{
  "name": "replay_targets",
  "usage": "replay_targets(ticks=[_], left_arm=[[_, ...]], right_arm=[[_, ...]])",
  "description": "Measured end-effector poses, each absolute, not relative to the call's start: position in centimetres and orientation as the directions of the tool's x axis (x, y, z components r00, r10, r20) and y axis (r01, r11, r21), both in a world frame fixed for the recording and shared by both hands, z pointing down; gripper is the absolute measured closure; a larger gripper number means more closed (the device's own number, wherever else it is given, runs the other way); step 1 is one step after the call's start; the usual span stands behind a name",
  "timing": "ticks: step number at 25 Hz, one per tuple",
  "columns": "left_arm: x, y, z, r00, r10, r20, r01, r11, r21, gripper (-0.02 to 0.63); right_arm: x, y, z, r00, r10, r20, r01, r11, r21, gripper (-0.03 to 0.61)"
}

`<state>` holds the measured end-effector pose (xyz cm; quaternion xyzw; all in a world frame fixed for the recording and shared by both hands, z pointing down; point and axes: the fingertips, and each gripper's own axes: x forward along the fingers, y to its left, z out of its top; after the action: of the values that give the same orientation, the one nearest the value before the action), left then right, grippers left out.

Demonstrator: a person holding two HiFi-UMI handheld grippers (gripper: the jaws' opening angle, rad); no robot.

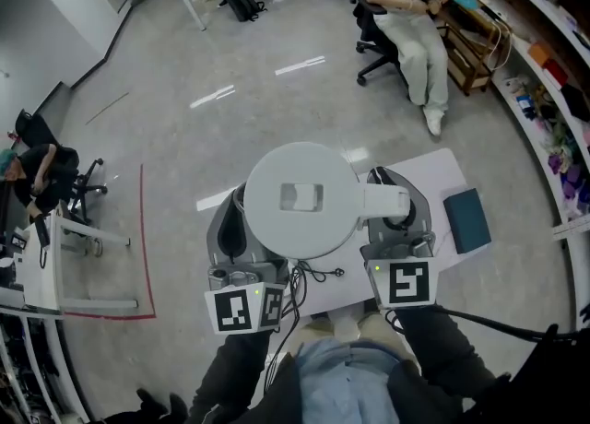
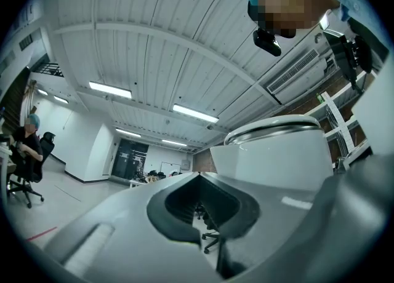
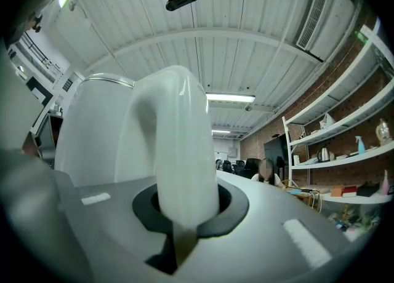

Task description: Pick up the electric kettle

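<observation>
White electric kettle [image 1: 300, 196] is hanging mid-lift above the bench [image 1: 441, 171], handle [image 3: 178, 140] clamped in the nearly shut fingers of the right gripper [image 3: 184, 211], body just beside the closed, empty fingers of the left gripper [image 2: 200, 214], and is probably needing a steady, level raise next.

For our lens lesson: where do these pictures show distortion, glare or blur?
Head view: shelving bends at the edge; glare streaks the floor. Left gripper view: black vignette, ceiling lines bow. Right gripper view: the near kettle handle looms soft.
</observation>
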<state>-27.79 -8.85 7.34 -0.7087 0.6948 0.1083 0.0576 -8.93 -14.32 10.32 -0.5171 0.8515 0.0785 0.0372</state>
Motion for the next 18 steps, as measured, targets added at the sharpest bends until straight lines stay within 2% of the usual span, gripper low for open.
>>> replay_targets(ticks=[12,18], left_arm=[[-28.5,-7.0,3.7,-0.031,-0.963,-0.269,-0.999,0.019,0.047,0.614],[-28.6,-6.2,2.8,-0.053,-0.954,-0.295,-0.998,0.041,0.047,0.614]], right_arm=[[-9.7,-13.2,7.7,-0.495,-0.86,-0.123,-0.868,0.483,0.113,0.531],[-10.1,-13.0,6.6,-0.51,-0.844,-0.164,-0.86,0.5,0.101,0.531]])
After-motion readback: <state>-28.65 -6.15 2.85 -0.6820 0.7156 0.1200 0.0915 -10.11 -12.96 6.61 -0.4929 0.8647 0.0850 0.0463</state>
